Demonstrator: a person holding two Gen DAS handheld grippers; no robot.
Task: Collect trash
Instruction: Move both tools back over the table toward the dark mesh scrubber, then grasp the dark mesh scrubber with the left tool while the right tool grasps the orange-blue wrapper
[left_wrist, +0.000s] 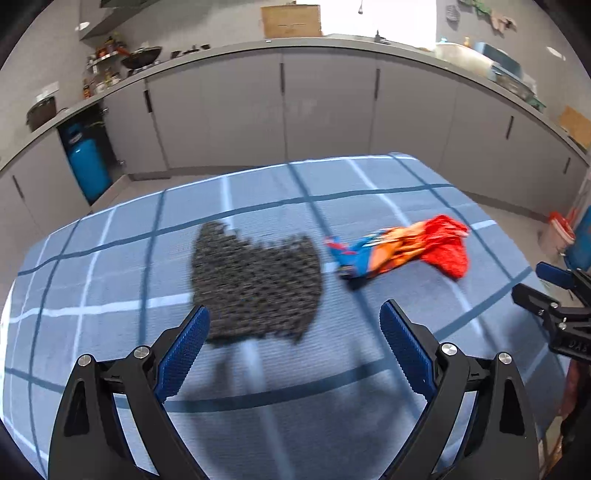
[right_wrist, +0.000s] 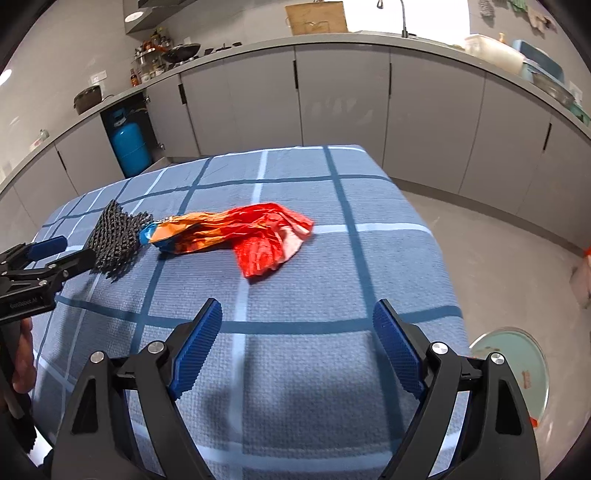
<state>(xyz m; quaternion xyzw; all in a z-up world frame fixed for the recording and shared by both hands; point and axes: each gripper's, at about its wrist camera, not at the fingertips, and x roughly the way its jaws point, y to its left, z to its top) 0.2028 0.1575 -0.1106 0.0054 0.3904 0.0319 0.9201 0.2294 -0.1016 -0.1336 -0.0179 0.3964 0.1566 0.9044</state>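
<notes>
Nothing collected yet: crumpled wrapper (right_wrist: 236, 232) and black mesh scrap (left_wrist: 255, 284) lay on surface (right_wrist: 332, 258). I held both hand-held grippers, left (left_wrist: 295, 325) and right (right_wrist: 297, 325), agape, empty.

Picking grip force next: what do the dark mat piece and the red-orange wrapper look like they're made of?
Dark mat piece: looks like soft open-mesh foam or rubber, matte, ragged edges; blurred in the left view.
Red-orange wrapper: thin crinkled plastic film, slightly glossy, creased and twisted.
</notes>
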